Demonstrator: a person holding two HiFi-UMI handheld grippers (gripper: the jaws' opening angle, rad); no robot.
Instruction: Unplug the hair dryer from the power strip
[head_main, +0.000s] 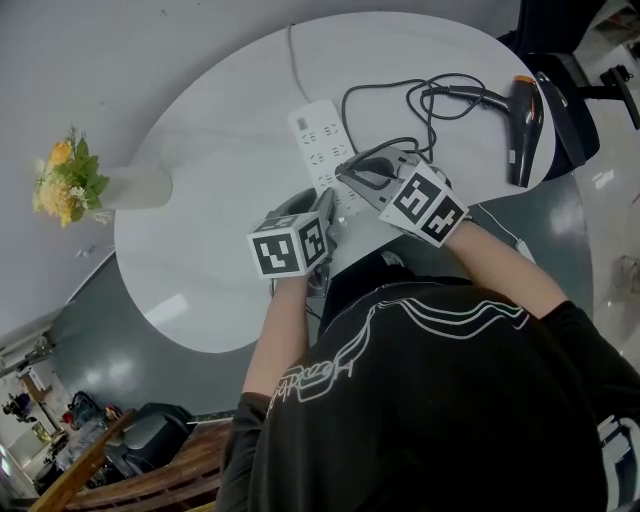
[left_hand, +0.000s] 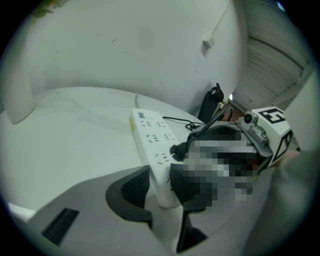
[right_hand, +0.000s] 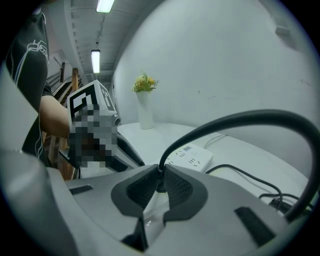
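Head view: the only view that takes in the whole white oval table (head_main: 200, 250). A vase (head_main: 135, 187) of yellow flowers stands at 9 o'clock, a white power strip (head_main: 318, 135) lies at centre, and the hair dryer (head_main: 524, 125) lies at 2 o'clock by the rim. Its black cord (head_main: 385, 90) is looped toward the strip.
Left gripper view: the only view that shows the black plug (left_hand: 177, 150), set against the strip's socket face near its 3 o'clock edge.
Right gripper view: the only view that shows the cord arching up out of the jaws.
Left gripper (left_hand: 159, 182): jaws wide, pads pressed on both sides of the strip's near end.
Right gripper (right_hand: 160, 186): jaws nearly together, clamped on the plug where the cord leaves it.
Materials: the strip is smooth, hard and rectangular; the cord is round and rubbery; the pads are dark and cross-ribbed; the dryer is black with an orange band.
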